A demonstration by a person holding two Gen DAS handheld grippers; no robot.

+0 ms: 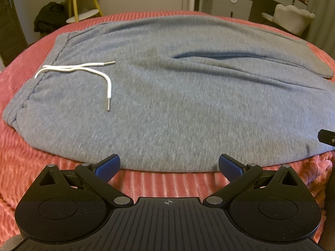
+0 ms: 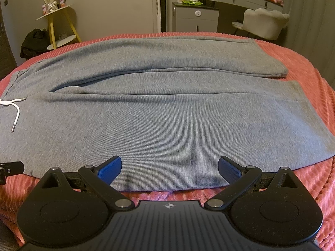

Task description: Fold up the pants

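Observation:
Grey sweatpants lie flat across a pink ribbed bedspread, waistband to the left, both legs running right. A white drawstring with metal tips rests on the waist area, also seen at the left edge as the drawstring in the right wrist view. My left gripper stands open at the near edge of the pants, nothing between its blue pads. My right gripper is open too, just over the near hem of the closer leg. Part of each gripper shows in the other's view.
The bedspread covers the bed all round the pants. Beyond the bed stand a yellow-legged side table, dark clothing on the floor, a grey cabinet, a dressing table and a pale chair.

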